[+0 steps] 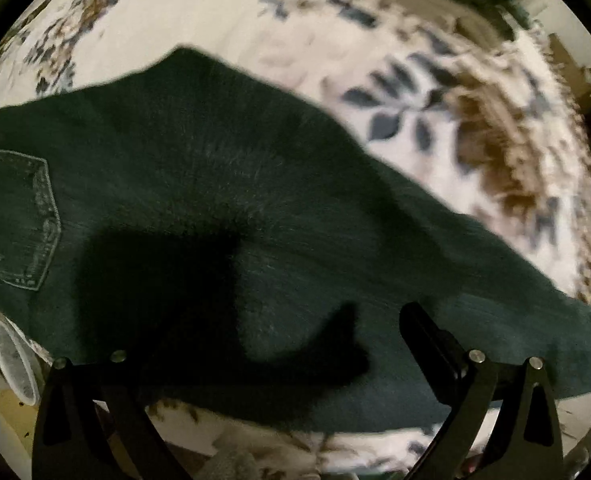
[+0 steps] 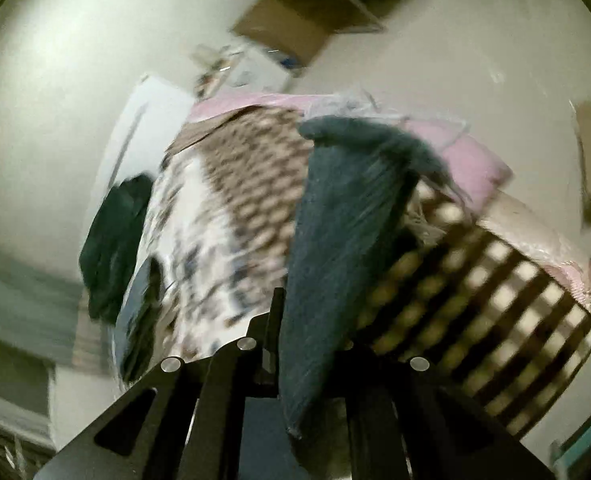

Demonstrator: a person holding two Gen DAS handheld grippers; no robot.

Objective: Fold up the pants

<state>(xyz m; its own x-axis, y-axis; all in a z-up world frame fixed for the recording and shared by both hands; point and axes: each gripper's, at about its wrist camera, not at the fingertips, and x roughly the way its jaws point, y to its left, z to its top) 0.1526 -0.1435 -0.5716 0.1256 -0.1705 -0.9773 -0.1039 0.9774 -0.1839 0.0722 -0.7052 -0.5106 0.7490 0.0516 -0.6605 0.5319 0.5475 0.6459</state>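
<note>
Your right gripper clamped on the pants leg, left gripper spread wide over pants, white cup at the bedspread edge, contents unclear

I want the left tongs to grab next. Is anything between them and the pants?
Nothing visible is. The open left tongs hover directly over the dark pants spread on the floral bedspread; only their own shadow lies between.
</note>
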